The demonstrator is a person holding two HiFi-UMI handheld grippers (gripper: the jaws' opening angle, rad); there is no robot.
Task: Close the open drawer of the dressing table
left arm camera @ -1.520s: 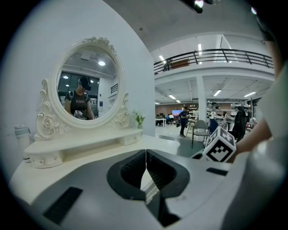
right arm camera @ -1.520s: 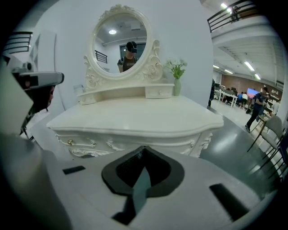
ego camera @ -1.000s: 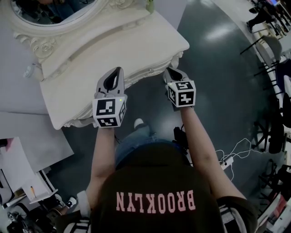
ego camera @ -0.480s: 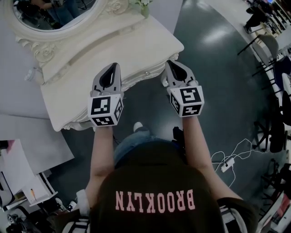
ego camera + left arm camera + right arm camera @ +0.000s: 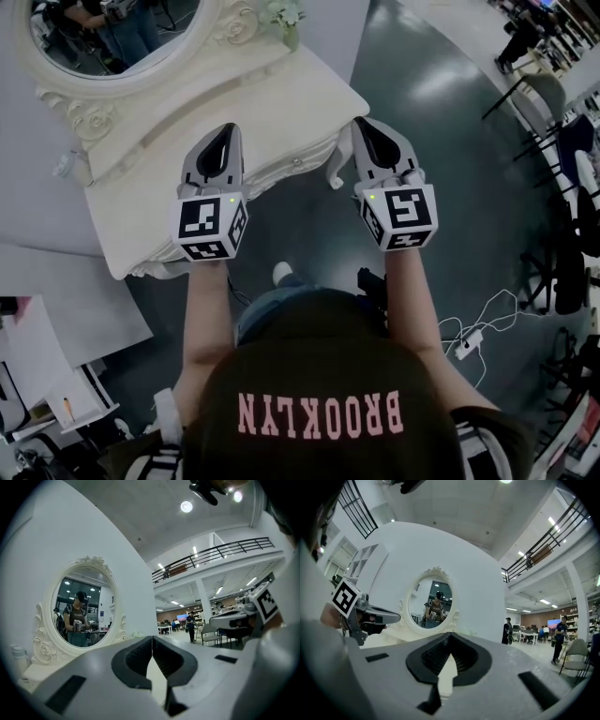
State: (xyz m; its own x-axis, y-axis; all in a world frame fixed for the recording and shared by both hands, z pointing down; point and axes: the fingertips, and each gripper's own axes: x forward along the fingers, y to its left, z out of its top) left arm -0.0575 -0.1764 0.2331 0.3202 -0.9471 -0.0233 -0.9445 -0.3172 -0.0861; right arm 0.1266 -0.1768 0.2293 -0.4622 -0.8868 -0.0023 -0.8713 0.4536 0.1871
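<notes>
The cream dressing table (image 5: 234, 108) with its oval mirror (image 5: 112, 37) stands at the upper left of the head view. Its carved front carries a small knob (image 5: 298, 161) and looks flush under the tabletop edge. My left gripper (image 5: 228, 129) hovers over the table's front edge, shut and empty. My right gripper (image 5: 360, 124) is held beside the table's right front corner, also shut with nothing in it. In the left gripper view the left gripper (image 5: 152, 638) points level at the mirror (image 5: 82, 606). The right gripper (image 5: 451, 633) faces the mirror (image 5: 433, 604) too.
A small vase of flowers (image 5: 286, 19) stands on the tabletop's far edge. White boards and papers (image 5: 56, 309) lie at the lower left. Cables and a power strip (image 5: 469, 339) trail on the dark floor at the right, with chairs (image 5: 553, 103) beyond.
Both grippers have risen from below the table's front edge to above it, the right one more than the left. Both stayed shut and empty.
</notes>
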